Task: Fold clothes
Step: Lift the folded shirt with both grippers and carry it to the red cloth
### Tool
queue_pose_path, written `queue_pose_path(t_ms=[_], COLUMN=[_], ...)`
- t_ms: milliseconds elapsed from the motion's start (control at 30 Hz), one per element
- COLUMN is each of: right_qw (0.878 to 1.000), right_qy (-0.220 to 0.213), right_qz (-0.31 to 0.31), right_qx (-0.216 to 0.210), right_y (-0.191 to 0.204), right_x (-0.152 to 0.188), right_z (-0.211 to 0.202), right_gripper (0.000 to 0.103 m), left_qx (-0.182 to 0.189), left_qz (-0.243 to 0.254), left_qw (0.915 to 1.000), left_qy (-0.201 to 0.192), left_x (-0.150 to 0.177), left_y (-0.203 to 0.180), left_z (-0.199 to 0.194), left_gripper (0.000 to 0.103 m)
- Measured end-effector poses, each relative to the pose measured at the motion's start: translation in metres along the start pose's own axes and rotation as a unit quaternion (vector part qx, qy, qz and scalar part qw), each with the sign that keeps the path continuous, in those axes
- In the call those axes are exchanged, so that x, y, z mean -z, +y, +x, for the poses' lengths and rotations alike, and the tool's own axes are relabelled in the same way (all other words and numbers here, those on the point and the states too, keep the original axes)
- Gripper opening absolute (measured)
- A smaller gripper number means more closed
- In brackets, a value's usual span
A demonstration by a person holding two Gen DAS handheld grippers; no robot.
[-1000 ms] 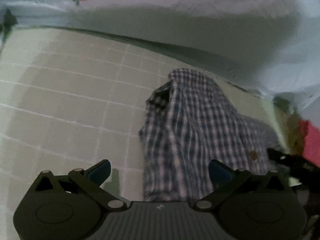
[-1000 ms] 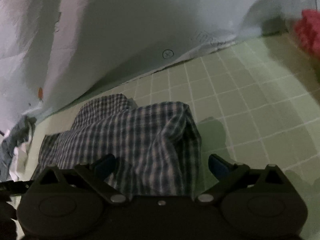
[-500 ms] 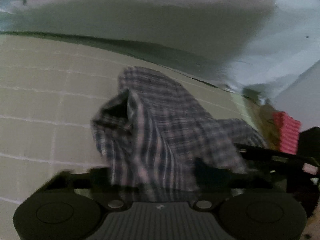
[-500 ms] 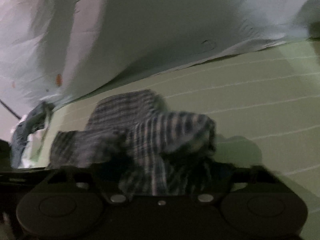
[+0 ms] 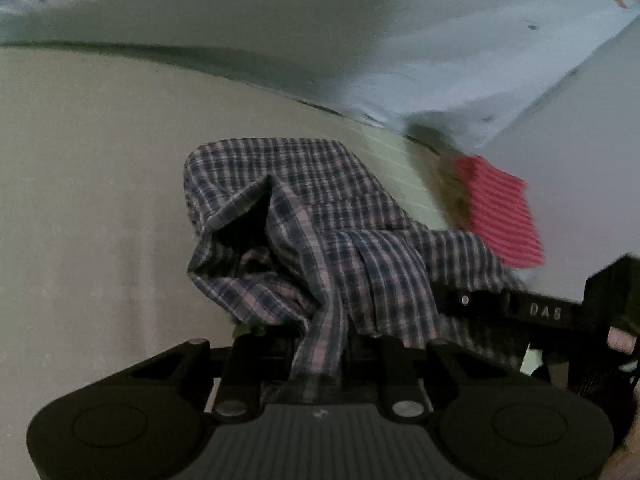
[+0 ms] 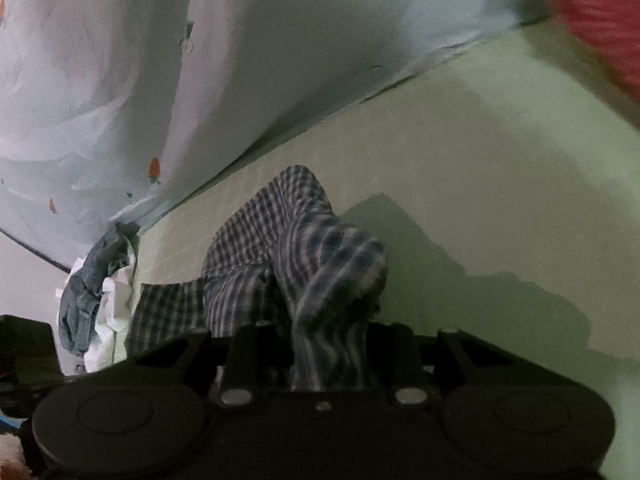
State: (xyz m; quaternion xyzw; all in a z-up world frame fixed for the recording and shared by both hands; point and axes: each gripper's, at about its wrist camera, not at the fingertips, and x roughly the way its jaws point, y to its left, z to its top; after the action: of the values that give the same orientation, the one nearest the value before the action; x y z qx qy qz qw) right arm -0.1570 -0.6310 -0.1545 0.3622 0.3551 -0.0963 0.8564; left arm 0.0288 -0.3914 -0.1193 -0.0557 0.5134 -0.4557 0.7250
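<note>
a: what changed?
b: both were wide a second ago; now the left hand-held gripper and right hand-held gripper each pinch the plaid shirt, bunched just ahead on the green mat.
a: meaning?
b: likely lifting it to fold.

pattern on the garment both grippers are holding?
Blue-and-white plaid check on the shirt; clearest in the left wrist view.
</note>
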Motion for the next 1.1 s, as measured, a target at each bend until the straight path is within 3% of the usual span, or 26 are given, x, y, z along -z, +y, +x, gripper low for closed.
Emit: queue_pose_path(t_ms=[133,267,467,700,967,1033,1067,1100], right_qw=[0.999,0.996,0.989,0.979,0.960,0.956,0.956,0.955], right_qy=[-0.028,-0.074,-0.127,-0.197,-0.272,-0.280,-0.280,-0.278], right_qz=[0.019,0.041,0.056,-0.012,-0.068,-0.083,-0.090,-0.097], right_qx=[0.020,0.037,0.047,0.043,0.003,0.004,0.016,0.032], right_y=[-0.029,-0.069,-0.140,-0.199,-0.241,-0.250,-0.255,-0.259], right_x=[0.019,0.030,0.006,-0.071,-0.191,-0.224,-0.238,-0.252], right_z=[-0.062,-0.125,-0.197,-0.259,-0.277,-0.262,-0.250,-0.237], right_gripper=[0.026,0.026,0.026,0.026,0.026,0.028,0.034,0.049], left_qx=[0.040,0.071,0.091,0.121,0.148,0.131,0.114,0.080], left_qz=[-0.002,0.037,0.070,0.090,0.110,0.107,0.101,0.091], left_qw=[0.9991,0.9965,0.9933,0.9881,0.9753,0.9756,0.9772,0.9803], left_qy=[0.016,0.023,0.011,-0.031,-0.121,-0.140,-0.148,-0.156], left_x=[0.027,0.041,0.049,0.021,-0.070,-0.096,-0.108,-0.119], left_y=[-0.043,-0.102,-0.203,-0.293,-0.359,-0.360,-0.357,-0.352], left_z=[0.005,0.027,0.073,0.118,0.163,0.185,0.201,0.218], left_gripper=[0.022,0.021,0.019,0.018,0.019,0.024,0.033,0.041])
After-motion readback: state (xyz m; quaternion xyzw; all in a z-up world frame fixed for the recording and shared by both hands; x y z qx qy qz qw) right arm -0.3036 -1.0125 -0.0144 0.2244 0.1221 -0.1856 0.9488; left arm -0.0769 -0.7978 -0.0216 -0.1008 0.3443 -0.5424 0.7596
